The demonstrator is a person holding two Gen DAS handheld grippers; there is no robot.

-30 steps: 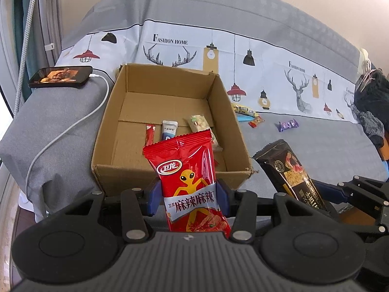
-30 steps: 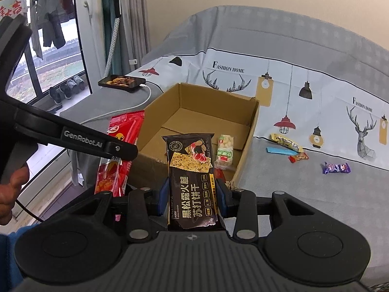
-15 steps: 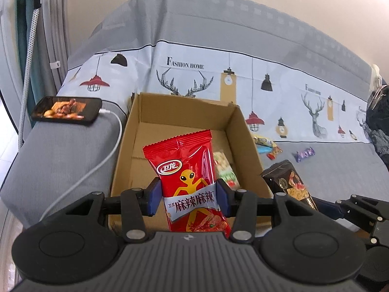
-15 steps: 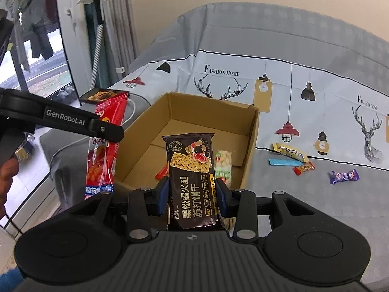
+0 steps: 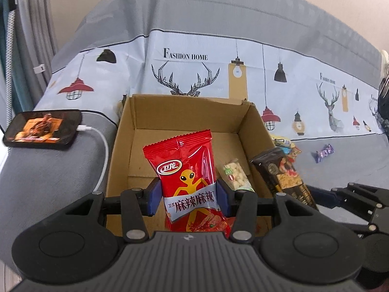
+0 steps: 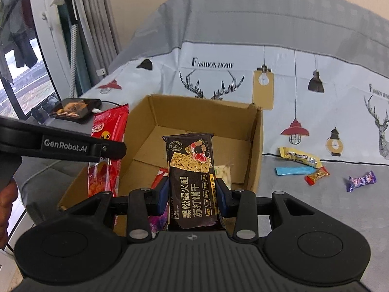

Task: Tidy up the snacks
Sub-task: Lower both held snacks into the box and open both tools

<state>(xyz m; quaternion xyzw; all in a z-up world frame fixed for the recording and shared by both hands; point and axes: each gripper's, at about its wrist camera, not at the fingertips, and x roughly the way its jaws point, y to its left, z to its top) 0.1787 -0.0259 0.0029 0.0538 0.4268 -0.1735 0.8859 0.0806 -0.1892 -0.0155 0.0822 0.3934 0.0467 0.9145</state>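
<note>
Cardboard box (image 5: 136,131) lies just ahead of and below both grippers, open top up, a few small snacks already on its floor. Left gripper (image 5: 187,196) clamps a red snack packet (image 5: 187,170) upright, long axis running away from the jaws, over the near left of the box; right gripper (image 6: 192,196) likewise clamps a black cracker packet (image 6: 192,170) over the near right. Both tools tilt downward toward the box, so neither hand looks clearly nearer.
</note>
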